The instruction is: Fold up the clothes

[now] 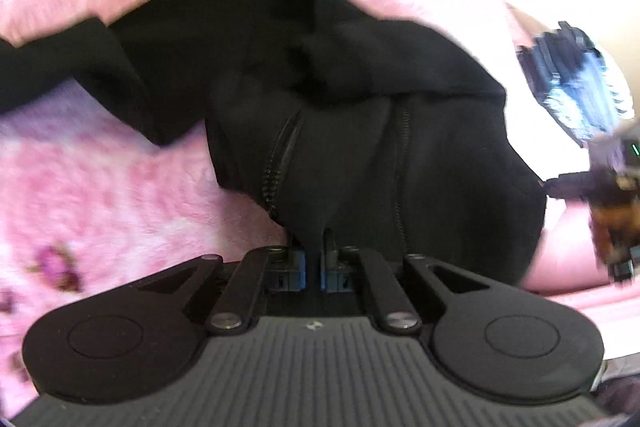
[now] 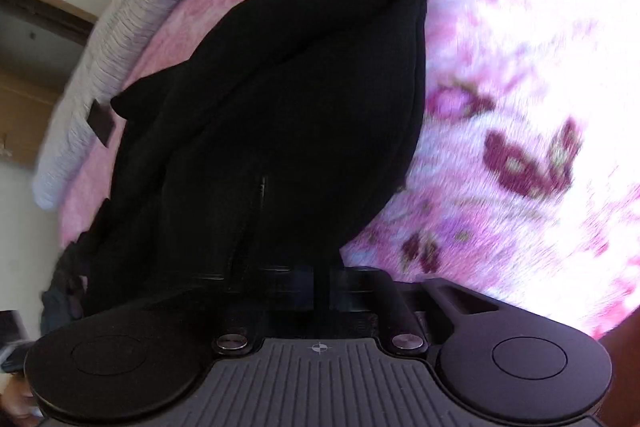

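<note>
On the pink floral blanket (image 1: 92, 167) a black zip-up jacket (image 1: 320, 95) is spread. Its near edge is pinched by the closed left gripper (image 1: 316, 247) beside the zipper (image 1: 276, 167) — and farther right by the closed right gripper (image 2: 320, 275). A fold is being started; both edges should next be lifted together.

Your left gripper (image 1: 314, 247) has matte black links, silver pivot screws, blue finger mounts and a ribbed grey body.
</note>
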A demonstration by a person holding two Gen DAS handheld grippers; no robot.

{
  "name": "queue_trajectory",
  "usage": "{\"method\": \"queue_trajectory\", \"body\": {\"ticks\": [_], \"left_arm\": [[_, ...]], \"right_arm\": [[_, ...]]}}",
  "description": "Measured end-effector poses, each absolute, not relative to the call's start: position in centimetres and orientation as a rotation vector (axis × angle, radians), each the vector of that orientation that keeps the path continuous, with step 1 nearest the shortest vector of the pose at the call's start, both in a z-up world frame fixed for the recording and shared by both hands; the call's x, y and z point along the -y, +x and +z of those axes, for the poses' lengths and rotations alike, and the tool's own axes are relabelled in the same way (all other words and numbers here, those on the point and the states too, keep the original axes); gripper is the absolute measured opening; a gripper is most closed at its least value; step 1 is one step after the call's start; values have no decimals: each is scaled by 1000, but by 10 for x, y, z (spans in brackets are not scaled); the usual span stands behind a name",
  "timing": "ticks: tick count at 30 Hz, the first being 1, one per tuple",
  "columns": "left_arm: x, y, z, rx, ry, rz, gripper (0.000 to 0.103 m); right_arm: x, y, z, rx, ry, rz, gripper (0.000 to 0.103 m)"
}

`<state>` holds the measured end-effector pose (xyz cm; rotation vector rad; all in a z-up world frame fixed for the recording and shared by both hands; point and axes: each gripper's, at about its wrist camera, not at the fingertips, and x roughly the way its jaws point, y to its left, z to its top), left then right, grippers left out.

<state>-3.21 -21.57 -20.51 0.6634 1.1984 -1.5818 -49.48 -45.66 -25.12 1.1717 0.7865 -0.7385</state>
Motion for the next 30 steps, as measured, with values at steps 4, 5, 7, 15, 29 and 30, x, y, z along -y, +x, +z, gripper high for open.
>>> {"method": "queue_trajectory", "body": {"ticks": [4, 5, 7, 15, 29, 30], "left_arm": [[174, -33, -153, -1272, 669, -1598, 5], [166, -35, -157, -1320, 679, -1585, 5], [150, -41, -166, -1413, 701, -1555, 7], [144, -29, -189, -1257, 930, -1434, 20], [211, -62, -190, -1204, 820, -1212, 32], [221, -65, -191, -1189, 825, -1221, 32]], "right_arm": [[465, -489, -180, -927, 967, -713, 2], [465, -489, -164, -963, 904, -720, 3], [459, -490, -147, -1032, 818, -737, 3], [425, -439, -154, -1090, 594, -747, 85], [438, -258, -247, -1077, -169, -142, 11], [458, -268, -231, -1024, -112, -195, 10]]}}
